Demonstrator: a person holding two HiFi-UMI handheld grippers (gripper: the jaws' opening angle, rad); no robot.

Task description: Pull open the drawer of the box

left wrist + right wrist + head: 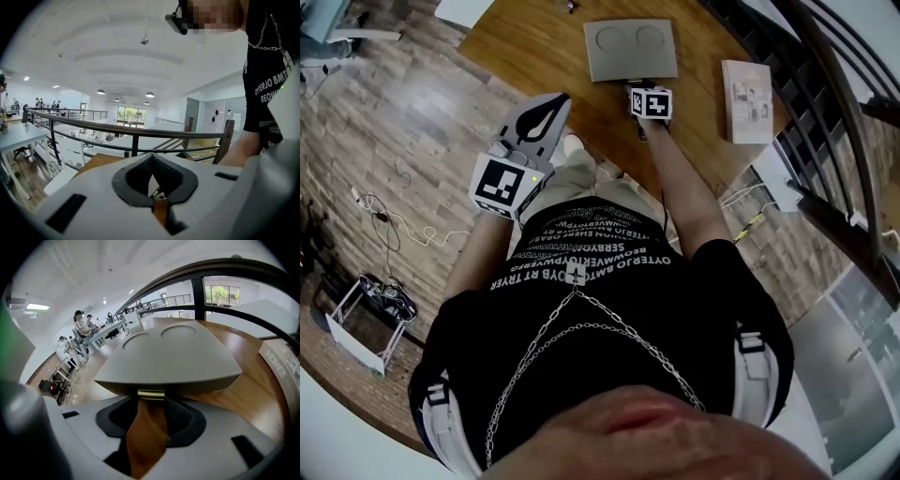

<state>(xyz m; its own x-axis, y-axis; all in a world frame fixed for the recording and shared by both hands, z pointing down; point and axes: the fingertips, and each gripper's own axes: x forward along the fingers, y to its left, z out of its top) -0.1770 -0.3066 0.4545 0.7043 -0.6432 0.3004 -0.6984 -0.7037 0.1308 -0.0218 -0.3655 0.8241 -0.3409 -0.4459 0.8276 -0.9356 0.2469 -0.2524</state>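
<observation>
Box (630, 49): grey and flat, with two round recesses in its top. It rests on the wooden table (534, 47) at the far centre of the head view. The drawer sits fully inside the body. Its brass pull tab (151, 393) projects from the near face under the overhanging top.

Right gripper (151, 401): positioned at the near edge of the box and angled downward. The jaws stand apart, with bare table wood visible in the gap. The pull tab lies directly at the fingertips, in line with the gap and about as wide as it. The pads flank the tab without visibly pressing on it.

Left gripper (151, 157): held off the table at the near left, above the plank floor (394, 122) and beside the person's leg. The jaws are closed, tips meeting, with nothing between them. It points past a metal railing (131, 132) toward an open hall.

Other item: a pale booklet (747, 100) lies on the table to the right of the box, well apart from it.
</observation>
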